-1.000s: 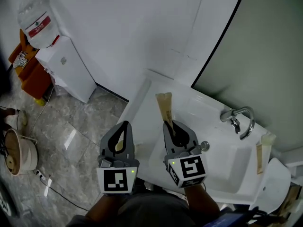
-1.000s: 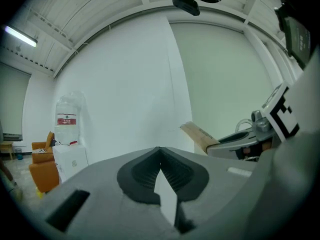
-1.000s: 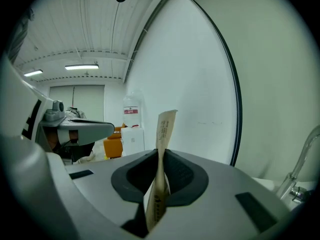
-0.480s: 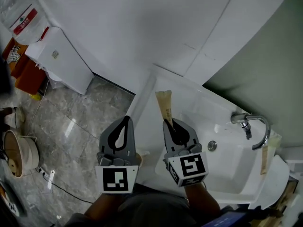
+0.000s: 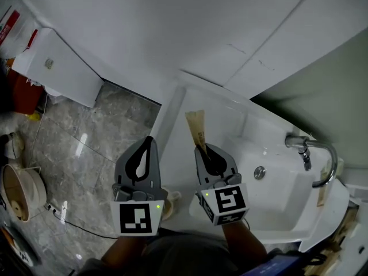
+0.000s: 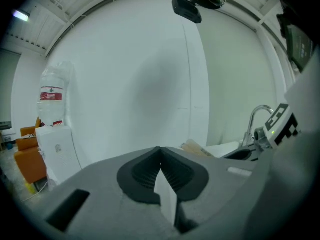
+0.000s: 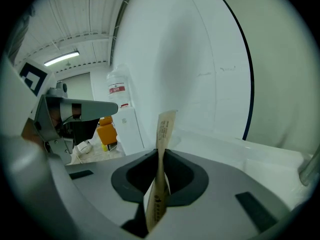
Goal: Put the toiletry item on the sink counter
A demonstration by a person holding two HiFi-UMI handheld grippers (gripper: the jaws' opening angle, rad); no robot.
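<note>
Since the earlier frames, both grippers have advanced toward the sink counter [image 5: 175, 125], and the water dispenser [image 5: 52, 68] has slid toward the picture's left edge. My right gripper [image 5: 205, 149] is clamped on the lower end of a tan toiletry sachet [image 5: 196, 130]. The sachet stands upright above the counter's left end, apparently clear of it. My left gripper [image 5: 148, 140] is fully closed on nothing, over the floor [image 5: 80, 148].

Risk: the counter strip is narrow here. Release too far left drops the sachet to the floor. Release too far right drops it into the basin [image 5: 276, 194].

Two grippers are counted: left gripper [image 5: 149, 140], right gripper [image 5: 205, 149]. Two sachets are counted: held sachet [image 5: 196, 128], spare sachet [image 5: 322, 193] far to its right. One faucet [image 5: 313, 153] and one sink [image 5: 276, 203] are counted.
</note>
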